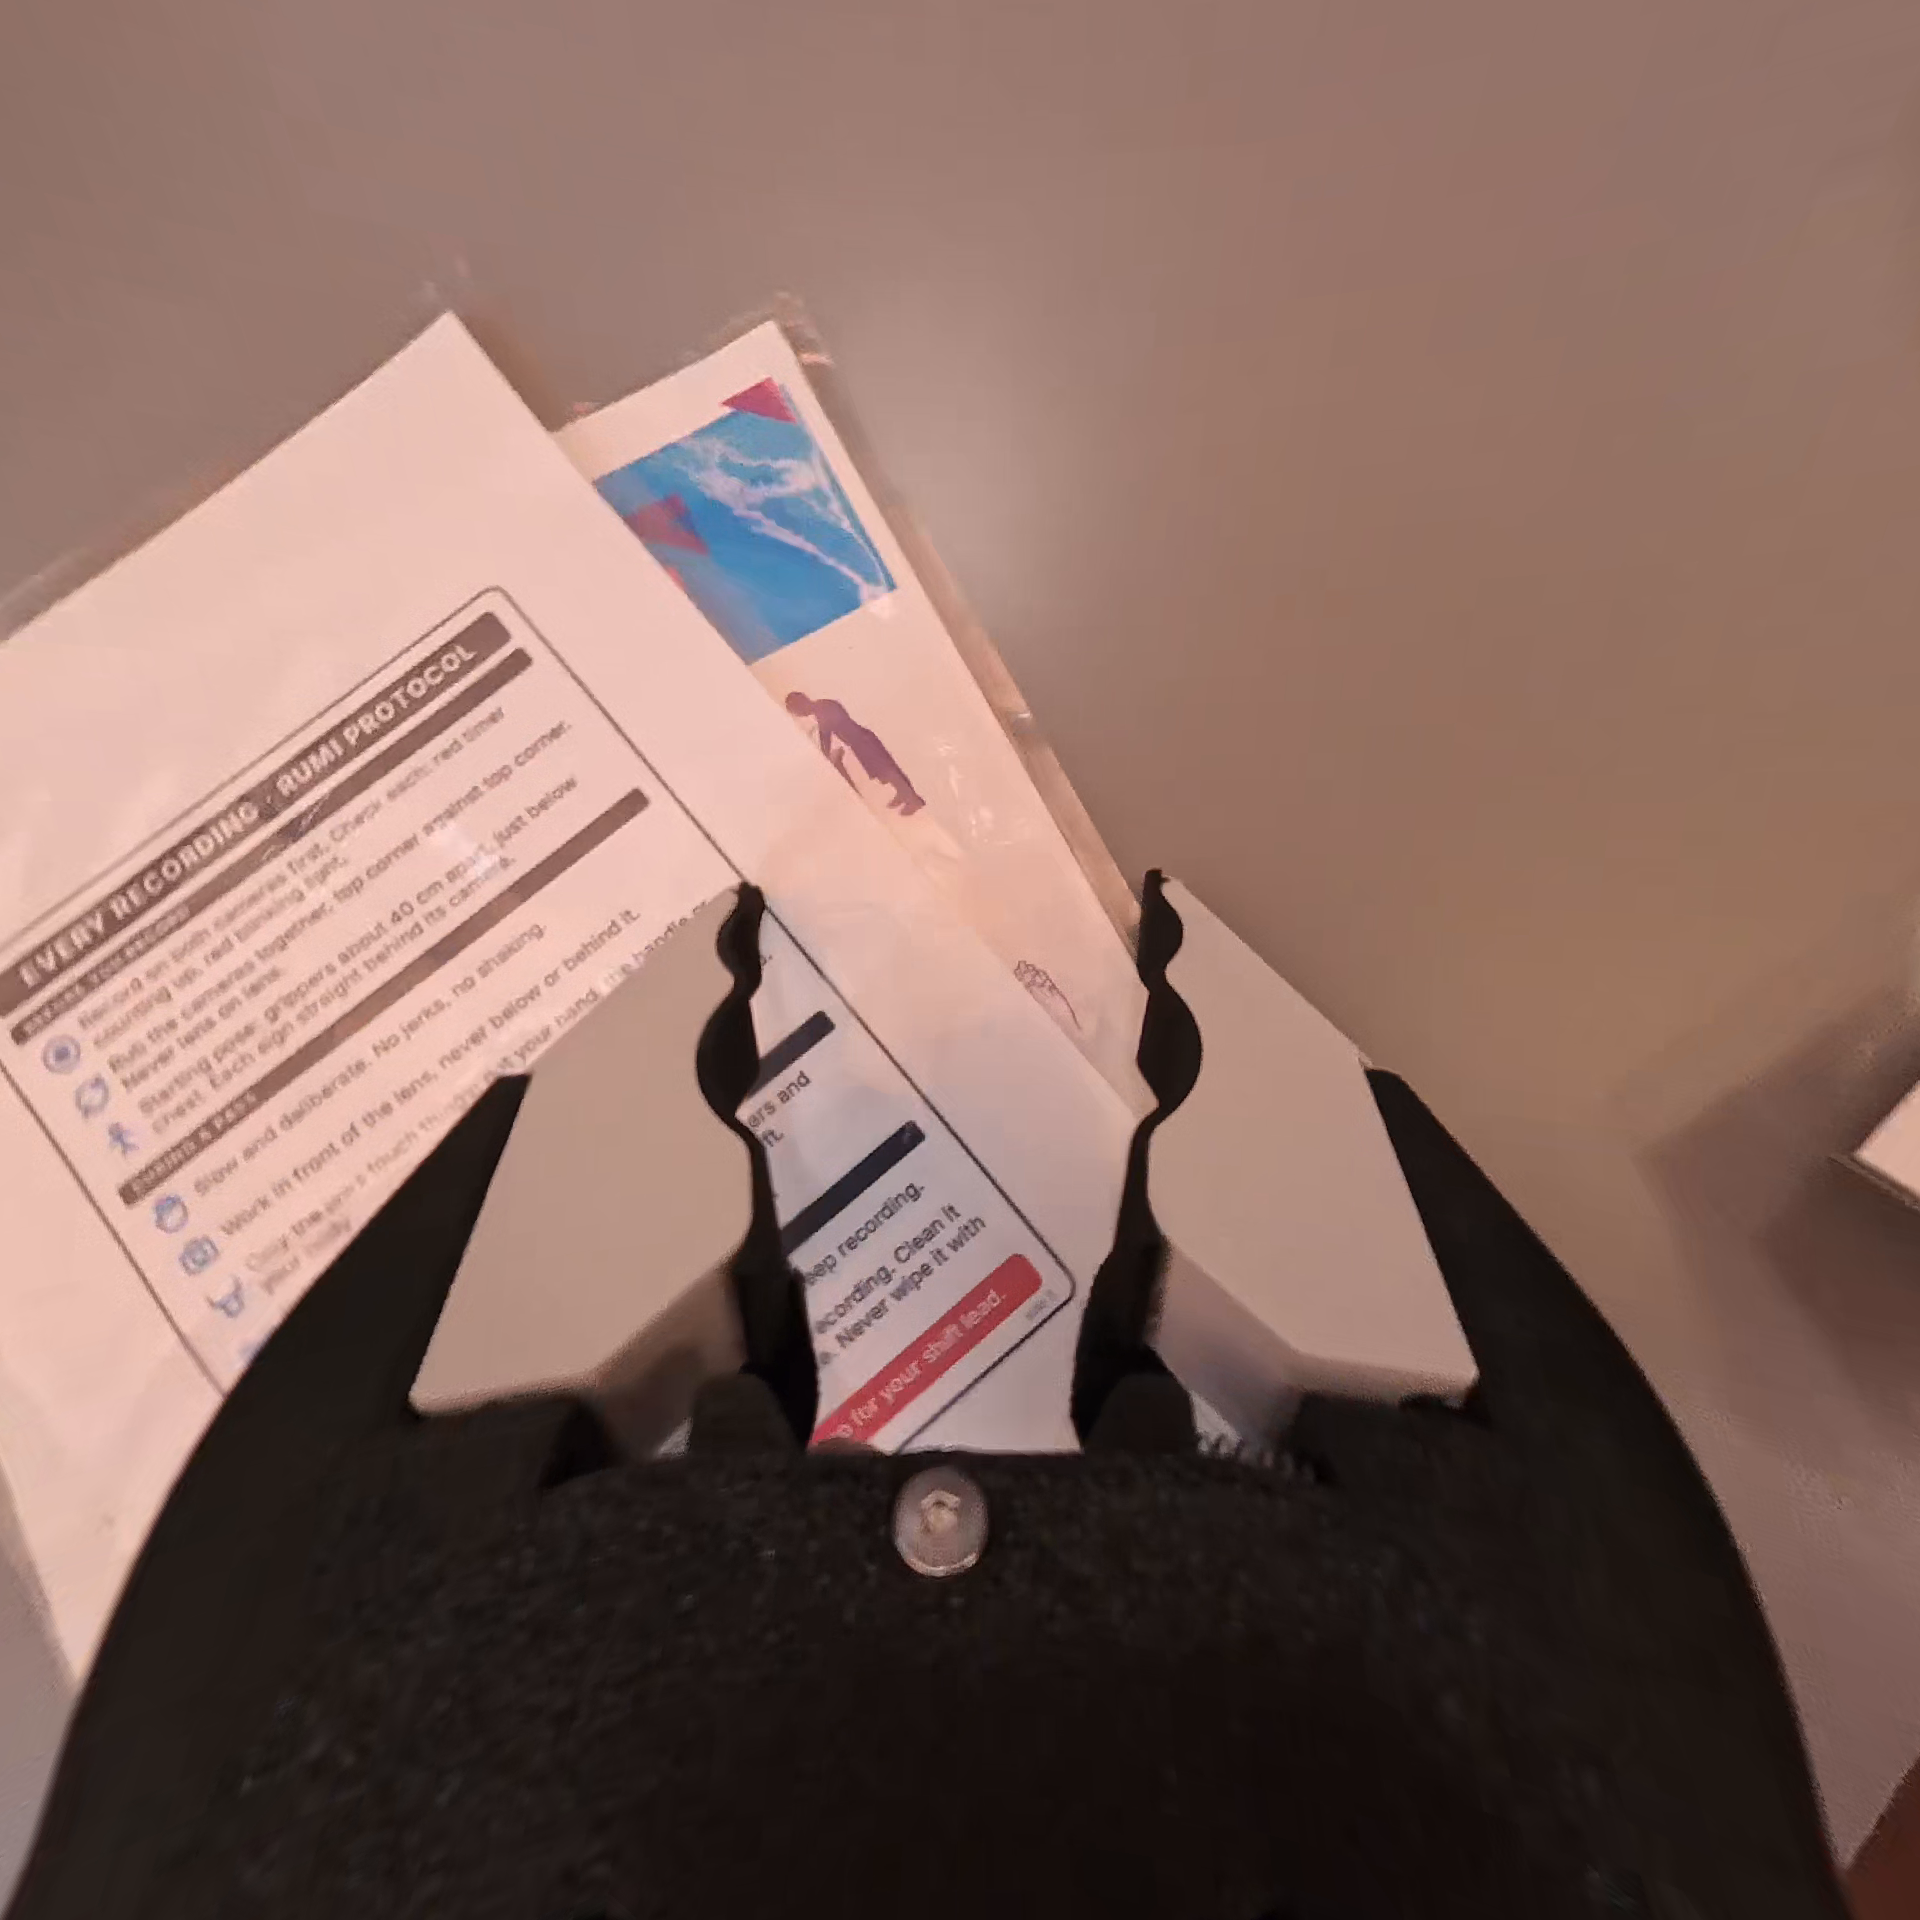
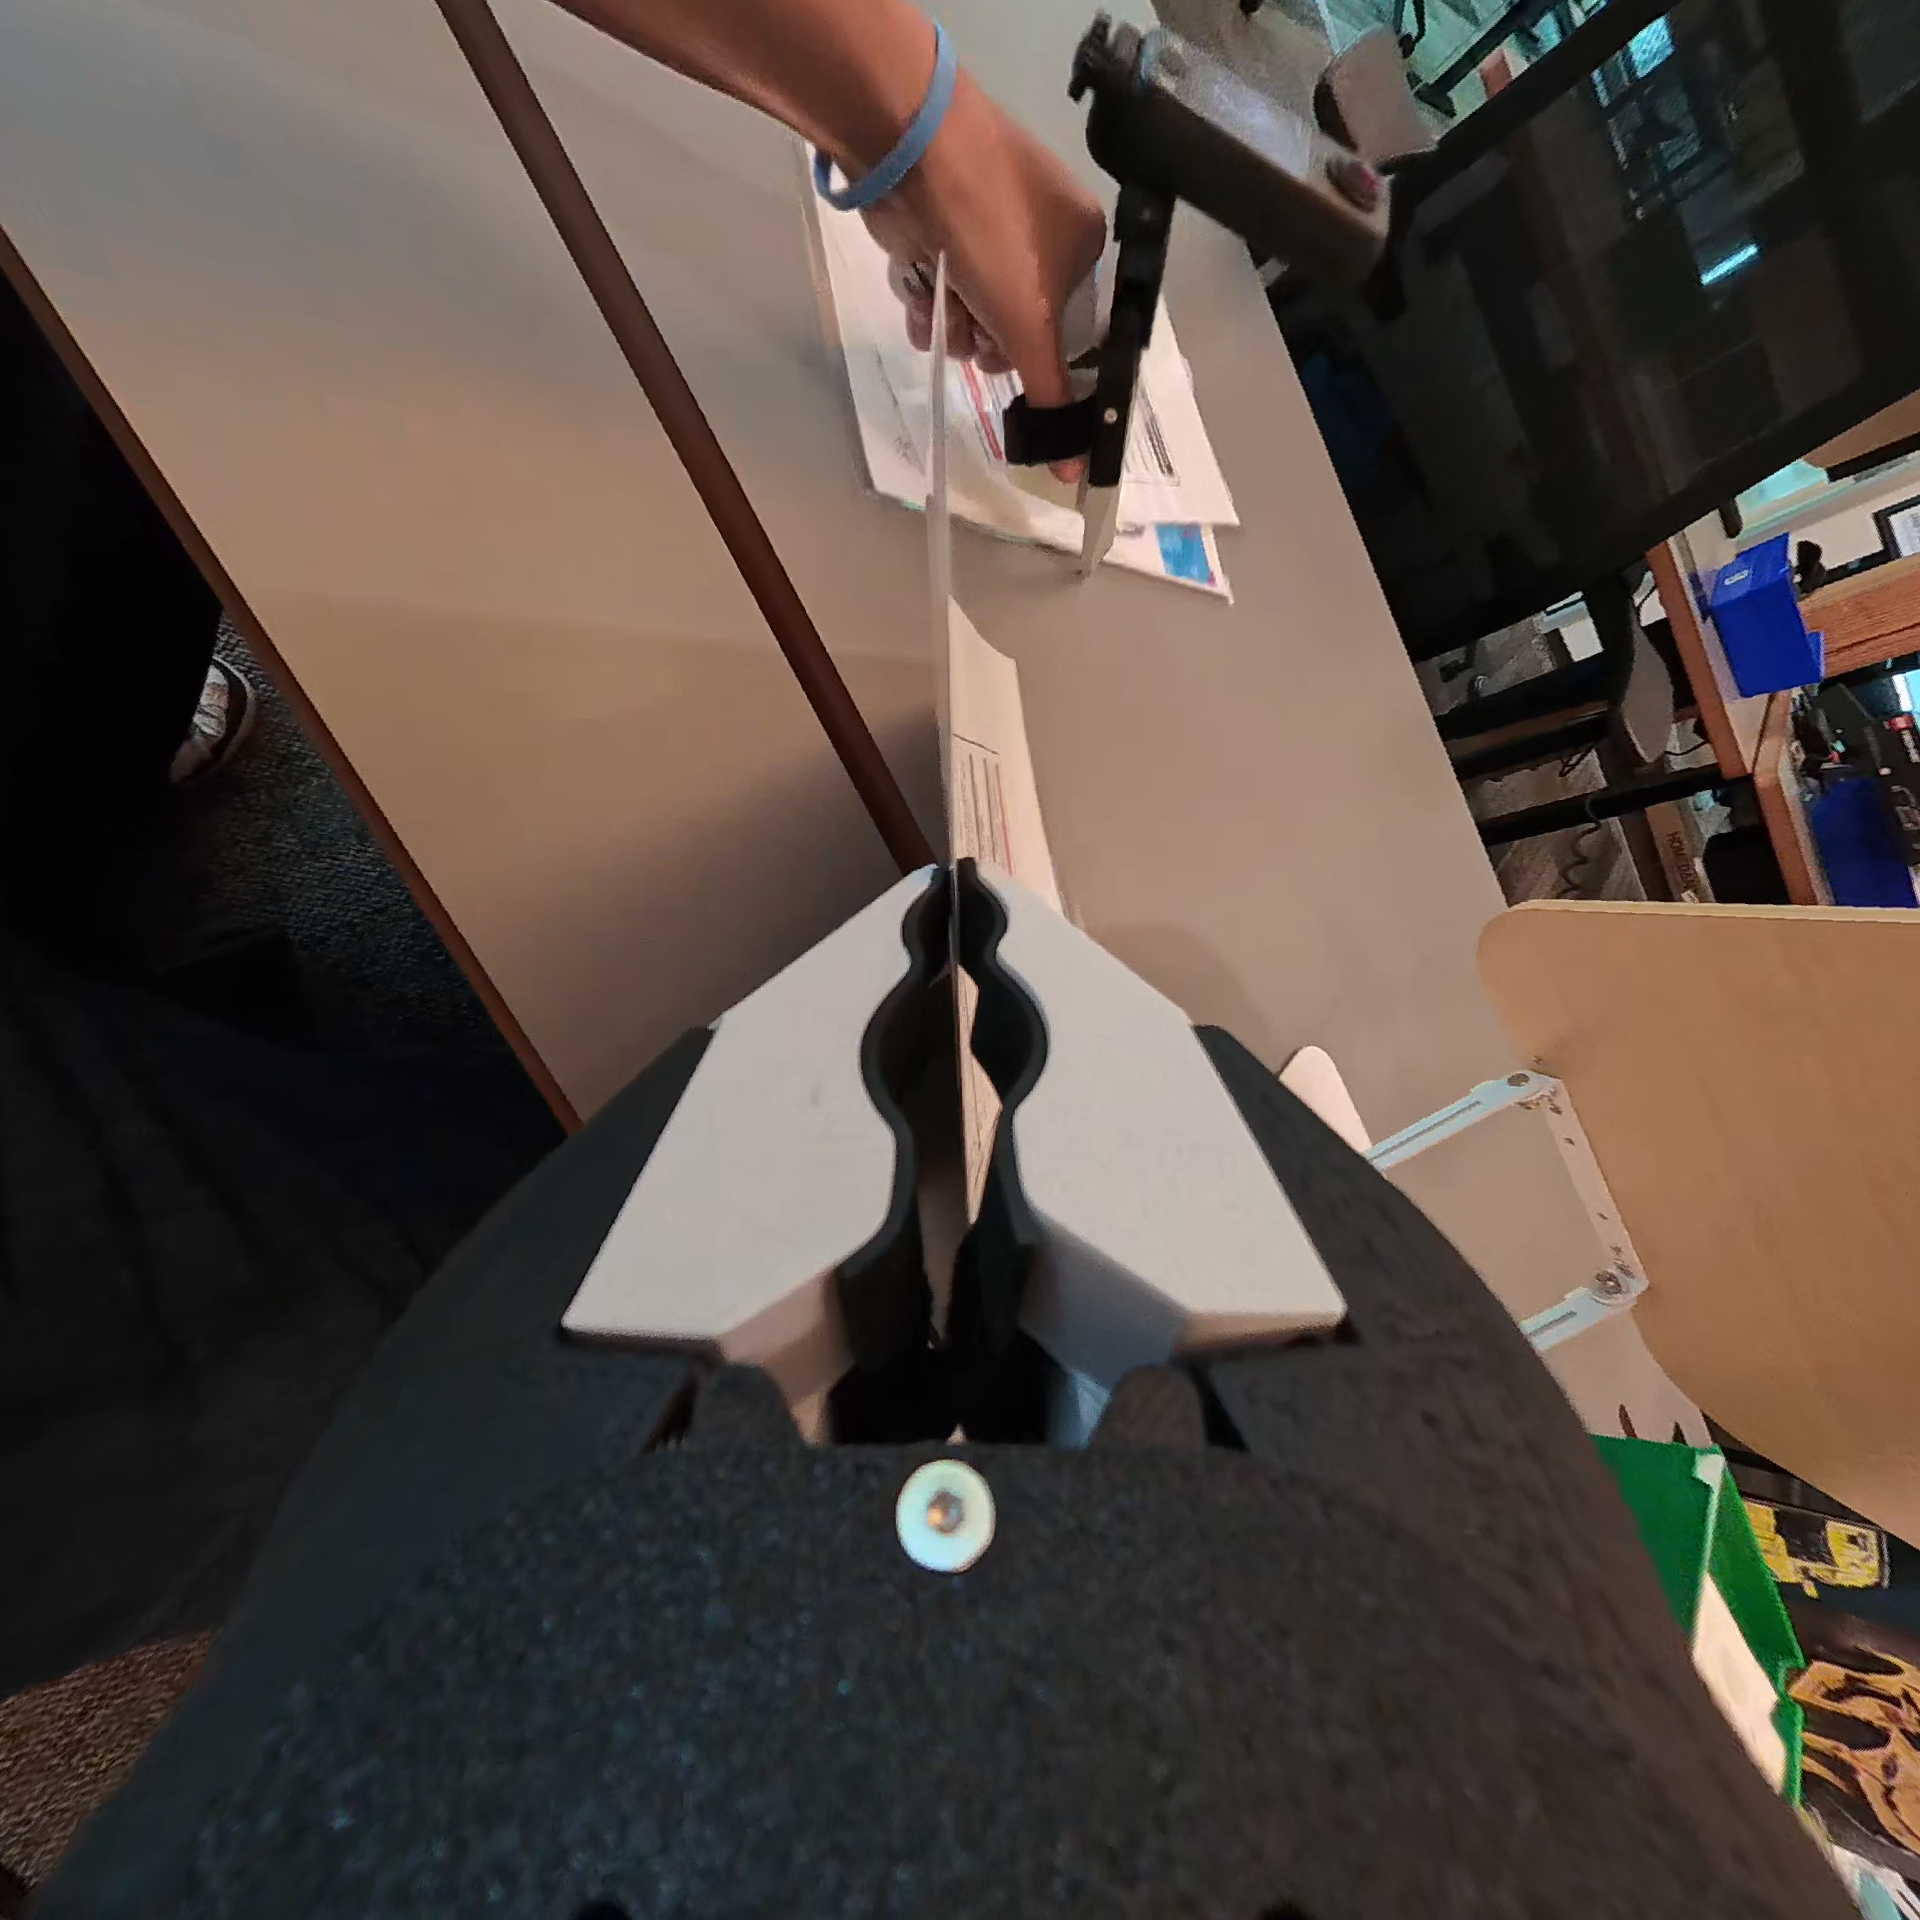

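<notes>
My left gripper (image 1: 948,894) is open and empty, pointing down at a white printed sheet (image 1: 343,790) in a clear sleeve on the grey table (image 1: 1455,520). The sheet's lower corner shows between the jaws. A second sheet with a blue picture (image 1: 758,520) lies partly under it. My right gripper (image 2: 961,873) is shut on the edge of a white sheet (image 2: 943,623), seen edge-on and standing up off the table. In the right wrist view, a hand with a blue wristband (image 2: 997,239) holds the left gripper (image 2: 1096,499) over the paper stack (image 2: 1174,457).
A brown seam (image 2: 675,416) crosses the grey table (image 2: 1247,727); dark carpet and a shoe (image 2: 218,717) lie past its left edge. A light wooden chair back (image 2: 1714,1143), a green bin (image 2: 1704,1538) and blue bins (image 2: 1761,623) stand to the right. Left tips to right tips: about 40 cm. My right tips are about 30 cm from the brown seam (image 2: 675,416), my left tips only 20 cm.
</notes>
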### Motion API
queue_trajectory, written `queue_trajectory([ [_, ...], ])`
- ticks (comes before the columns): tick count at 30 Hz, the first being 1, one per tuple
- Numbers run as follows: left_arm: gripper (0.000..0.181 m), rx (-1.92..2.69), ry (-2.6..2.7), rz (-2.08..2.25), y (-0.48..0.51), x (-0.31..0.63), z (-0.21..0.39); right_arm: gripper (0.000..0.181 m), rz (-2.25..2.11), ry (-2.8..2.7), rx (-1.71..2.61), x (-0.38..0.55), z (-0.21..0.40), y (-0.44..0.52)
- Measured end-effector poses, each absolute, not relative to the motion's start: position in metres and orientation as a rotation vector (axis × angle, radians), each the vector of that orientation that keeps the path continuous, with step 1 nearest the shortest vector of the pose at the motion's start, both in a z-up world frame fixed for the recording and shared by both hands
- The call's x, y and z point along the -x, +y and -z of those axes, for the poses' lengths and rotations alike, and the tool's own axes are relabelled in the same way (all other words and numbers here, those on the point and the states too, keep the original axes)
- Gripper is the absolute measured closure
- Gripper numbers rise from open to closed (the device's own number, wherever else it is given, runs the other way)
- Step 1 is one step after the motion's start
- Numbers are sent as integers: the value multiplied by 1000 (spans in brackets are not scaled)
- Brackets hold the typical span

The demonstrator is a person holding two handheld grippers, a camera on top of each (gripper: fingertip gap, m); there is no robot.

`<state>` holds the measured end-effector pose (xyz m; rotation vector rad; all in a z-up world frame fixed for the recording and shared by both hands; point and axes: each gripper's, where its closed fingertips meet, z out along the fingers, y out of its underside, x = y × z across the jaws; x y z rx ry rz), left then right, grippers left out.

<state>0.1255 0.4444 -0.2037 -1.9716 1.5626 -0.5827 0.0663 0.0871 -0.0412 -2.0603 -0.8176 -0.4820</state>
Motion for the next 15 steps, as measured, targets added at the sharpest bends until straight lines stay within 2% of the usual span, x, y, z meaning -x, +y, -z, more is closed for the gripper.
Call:
queue_trajectory([
  [5,109,2057,1331,532,486,-76,203,181,445,-830,2063,-62,48,90],
  [15,109,2196,921,388,553,84,203,181,405,-903,2025,-43,53,109],
])
